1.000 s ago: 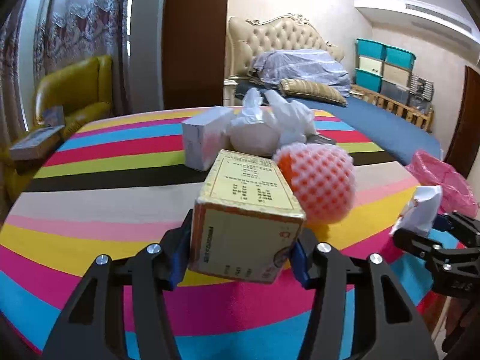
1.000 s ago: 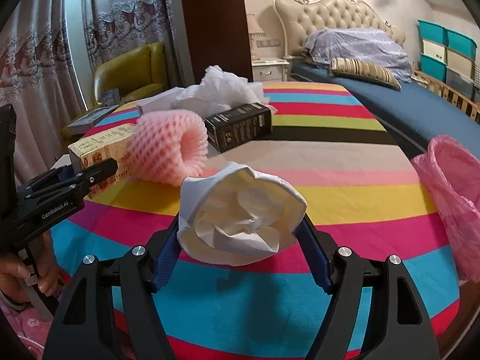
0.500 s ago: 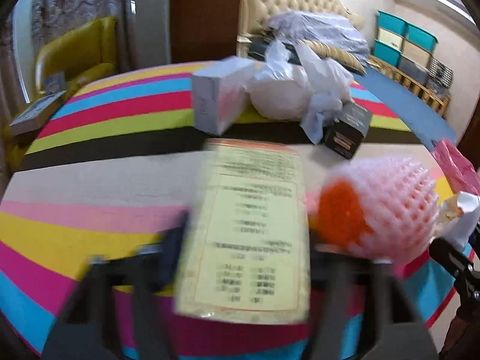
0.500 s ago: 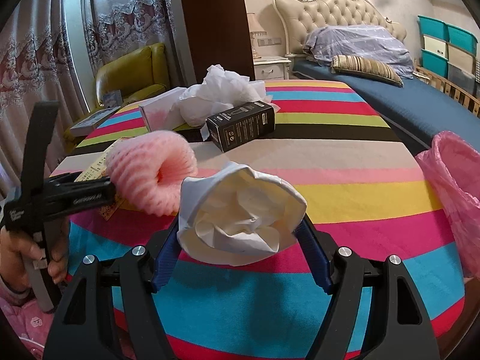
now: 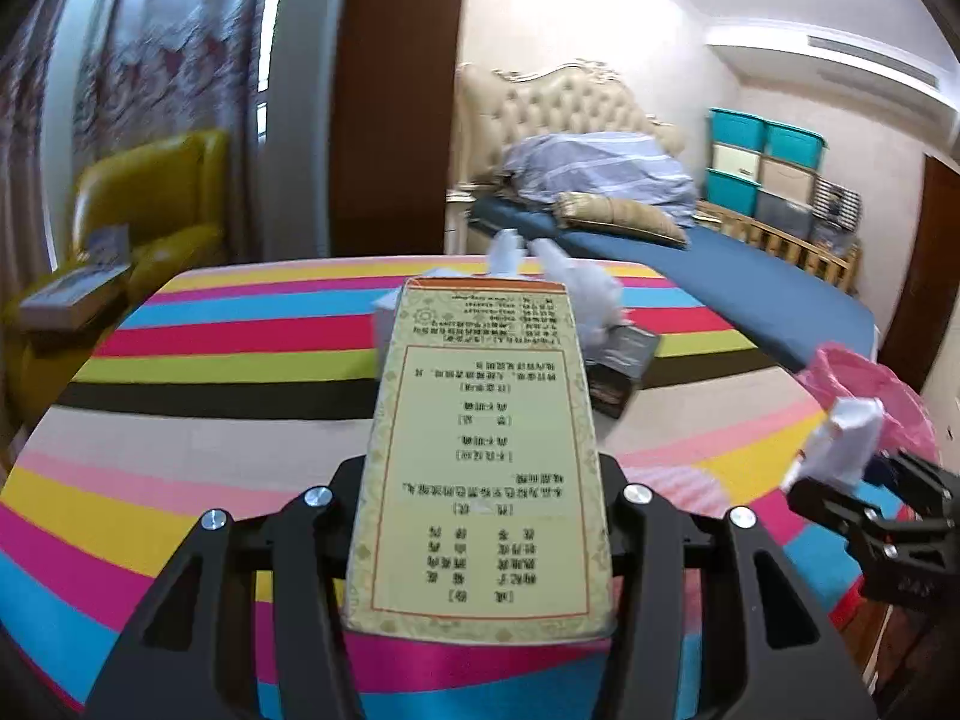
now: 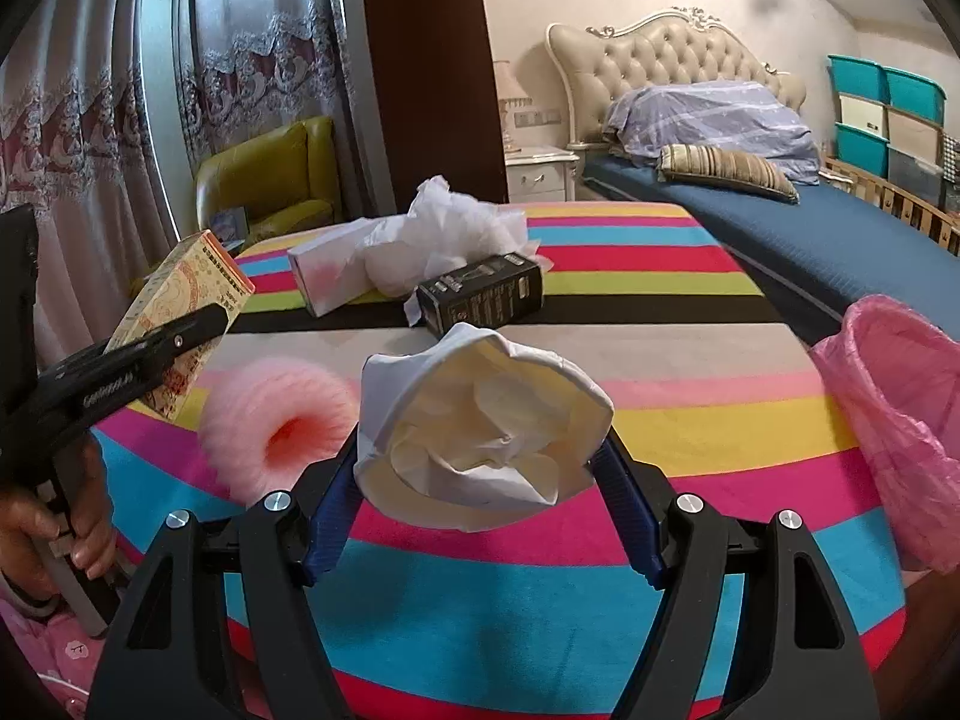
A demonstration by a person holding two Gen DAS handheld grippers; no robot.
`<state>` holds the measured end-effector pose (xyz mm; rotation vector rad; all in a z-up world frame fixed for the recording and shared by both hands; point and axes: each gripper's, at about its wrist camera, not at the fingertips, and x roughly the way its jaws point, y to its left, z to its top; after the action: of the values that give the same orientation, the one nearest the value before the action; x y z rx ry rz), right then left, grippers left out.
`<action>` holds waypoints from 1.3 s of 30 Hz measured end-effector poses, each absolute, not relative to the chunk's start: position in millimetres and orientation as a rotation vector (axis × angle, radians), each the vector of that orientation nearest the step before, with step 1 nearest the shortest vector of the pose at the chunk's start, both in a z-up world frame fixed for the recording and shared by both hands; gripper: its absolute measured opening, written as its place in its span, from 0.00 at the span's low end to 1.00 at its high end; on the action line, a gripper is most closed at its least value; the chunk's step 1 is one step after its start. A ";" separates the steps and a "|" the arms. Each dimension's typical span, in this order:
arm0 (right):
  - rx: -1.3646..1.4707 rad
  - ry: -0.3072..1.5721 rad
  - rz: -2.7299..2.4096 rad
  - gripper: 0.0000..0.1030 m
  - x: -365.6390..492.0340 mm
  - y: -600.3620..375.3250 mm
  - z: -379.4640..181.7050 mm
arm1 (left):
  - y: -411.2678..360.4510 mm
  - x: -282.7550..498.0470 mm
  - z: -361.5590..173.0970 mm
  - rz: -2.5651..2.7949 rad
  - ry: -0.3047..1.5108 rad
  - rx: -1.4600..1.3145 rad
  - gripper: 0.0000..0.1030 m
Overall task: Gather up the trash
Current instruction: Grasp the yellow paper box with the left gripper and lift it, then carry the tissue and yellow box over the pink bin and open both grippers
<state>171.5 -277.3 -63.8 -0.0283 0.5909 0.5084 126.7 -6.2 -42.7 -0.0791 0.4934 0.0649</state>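
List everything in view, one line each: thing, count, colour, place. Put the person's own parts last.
yellow box: 1, yellow with print, lifted off the table in the left gripper
crumpled paper cup: 1, white, in the right gripper
foam fruit net: 1, pink, on the table near its left edge
black box: 1, black, mid-table
tissue box: 1, white and pink, far side of table
white plastic bag: 1, white, behind the black box
bin bag: 1, pink, at the table's right edge
table: 1, striped cloth
armchair: 1, yellow, by the curtains
bed: 1, blue sheet, behind the table
left gripper: jaws just closing, clamped on the yellow box
right gripper: jaws around the cup
hand: 1, on the left gripper's handle
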 end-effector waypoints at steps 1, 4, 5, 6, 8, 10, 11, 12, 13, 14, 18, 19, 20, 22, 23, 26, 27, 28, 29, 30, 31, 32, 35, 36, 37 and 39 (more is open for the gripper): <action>-0.025 0.588 0.504 0.68 171.0 -279.6 -63.1 | -10.1 127.1 -42.0 0.052 0.493 -0.072 0.47; -0.018 0.585 0.493 0.68 170.1 -285.8 -62.8 | -22.4 131.1 -43.0 0.020 0.500 -0.042 0.47; -0.013 0.586 0.488 0.68 170.3 -288.4 -63.4 | -25.3 132.5 -44.5 0.020 0.502 -0.035 0.47; -0.008 0.587 0.485 0.68 170.2 -291.2 -63.7 | -25.8 134.5 -45.2 0.020 0.505 -0.034 0.47; 0.001 0.586 0.479 0.68 170.1 -295.6 -64.1 | -26.4 136.7 -43.5 0.019 0.505 -0.037 0.47; 0.008 0.578 0.471 0.68 170.0 -298.7 -62.8 | -26.2 135.9 -39.6 0.018 0.492 -0.038 0.47; 0.013 0.573 0.467 0.68 169.1 -300.7 -61.8 | -27.0 135.7 -35.7 0.015 0.483 -0.036 0.47; 0.019 0.567 0.460 0.68 169.2 -304.3 -59.8 | -28.1 135.7 -30.2 0.007 0.474 -0.034 0.47; 0.021 0.562 0.455 0.68 168.4 -306.6 -59.1 | -29.8 136.0 -26.7 -0.001 0.470 -0.033 0.47; 0.023 0.556 0.447 0.68 168.2 -310.0 -57.3 | -33.1 136.4 -22.5 -0.014 0.462 -0.029 0.47; 0.030 0.537 0.411 0.68 166.3 -323.8 -51.9 | -48.7 140.2 -15.9 -0.071 0.461 -0.011 0.47; 0.032 0.533 0.402 0.68 165.8 -327.5 -50.9 | -53.7 142.2 -15.3 -0.091 0.468 -0.012 0.47; 0.035 0.527 0.390 0.68 165.3 -332.4 -49.4 | -60.1 144.2 -15.1 -0.109 0.476 -0.012 0.47; 0.037 0.517 0.367 0.68 164.5 -341.0 -46.8 | -74.1 148.3 -16.2 -0.150 0.493 -0.003 0.47; 0.036 0.509 0.352 0.68 163.8 -346.0 -45.0 | -80.7 150.1 -16.9 -0.166 0.498 0.003 0.47; 0.035 0.496 0.315 0.68 163.5 -360.1 -42.1 | -105.9 157.6 -20.7 -0.226 0.517 0.034 0.47; 0.035 0.494 0.304 0.68 163.7 -363.9 -41.8 | -112.5 159.8 -22.4 -0.241 0.524 0.040 0.47; 0.035 0.491 0.287 0.68 163.7 -369.6 -41.2 | -120.2 162.2 -24.7 -0.260 0.533 0.047 0.47; 0.035 0.489 0.275 0.68 164.3 -374.5 -40.7 | -130.1 165.1 -27.3 -0.282 0.542 0.058 0.47; 0.036 0.485 0.254 0.68 164.2 -382.2 -39.7 | -137.2 167.2 -29.2 -0.298 0.548 0.068 0.47; 0.039 0.482 0.240 0.68 164.4 -388.3 -39.0 | -143.9 169.1 -30.6 -0.313 0.555 0.075 0.47; 0.043 0.480 0.227 0.68 164.5 -393.1 -38.7 | -151.4 171.6 -32.0 -0.332 0.564 0.080 0.47; 0.047 0.469 0.168 0.68 165.2 -414.8 -35.5 | -172.0 179.2 -35.1 -0.378 0.580 0.095 0.47; 0.046 0.466 0.154 0.68 165.3 -420.1 -34.4 | -177.8 181.5 -35.5 -0.393 0.583 0.098 0.47; 0.045 0.461 0.137 0.68 165.2 -426.9 -33.0 | -182.1 183.3 -35.7 -0.403 0.585 0.101 0.47; 0.048 0.450 0.103 0.68 162.9 -441.5 -30.5 | -194.7 187.8 -35.0 -0.427 0.587 0.110 0.47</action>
<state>162.9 -441.5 -30.5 0.0483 0.4497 0.1032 187.8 -194.7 -35.0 0.1096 0.5867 -0.4266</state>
